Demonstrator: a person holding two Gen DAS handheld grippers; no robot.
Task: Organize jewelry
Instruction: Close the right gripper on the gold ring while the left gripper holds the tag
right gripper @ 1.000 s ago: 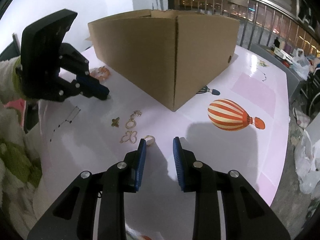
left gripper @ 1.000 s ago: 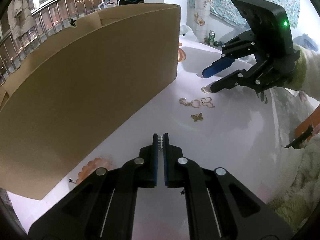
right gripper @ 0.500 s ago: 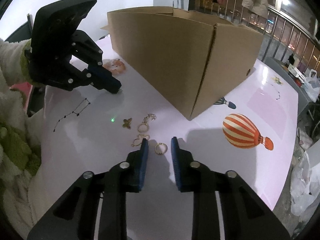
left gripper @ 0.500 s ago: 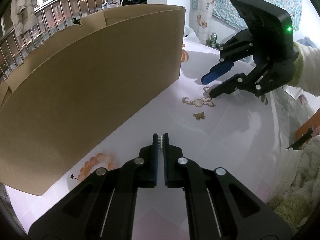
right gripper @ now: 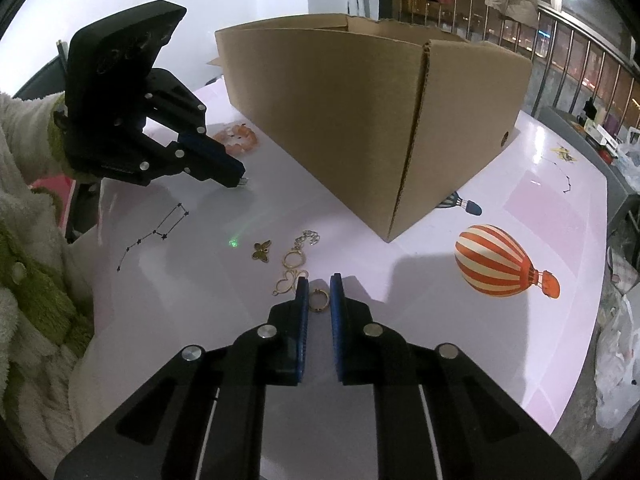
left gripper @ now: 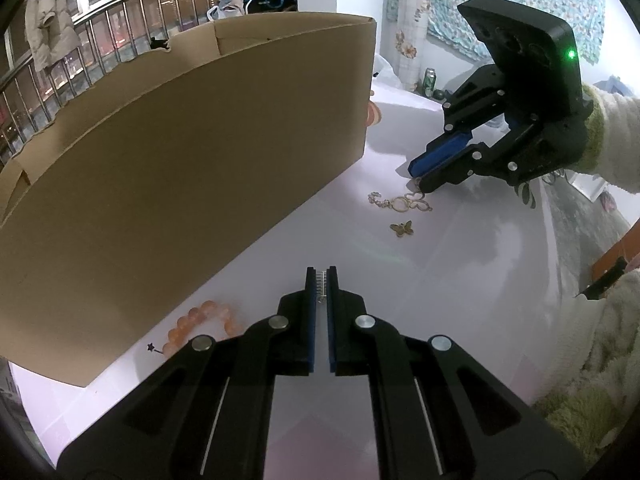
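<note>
A small gold ring (right gripper: 319, 301) is seen flat on the pale pink table (right gripper: 540, 216), on the near side of the cardboard box (right gripper: 360, 120) and framed between the blue pads of the right gripper (right gripper: 319, 294). The jaws have just been closing around it; a sliver of space still seems to remain on each side, so a firm pinch cannot be confirmed. Just beyond the ring, toward the box, a gold butterfly-outline chain (right gripper: 294, 258) is laid out, and a little brass butterfly charm (right gripper: 262, 251) is found beside that. Further along the box's left face, a string of orange beads (right gripper: 238, 141) is visible.

The left gripper (left gripper: 321, 280) is held near that same face with its fingers clamped on a small silver comb-like piece (left gripper: 321, 282).

The step in hand is judged to be the pickup of the ring. The closing would need to be finished until the ring is gripped, and then a lift toward the box, presumably, without the chain being snagged.
</note>
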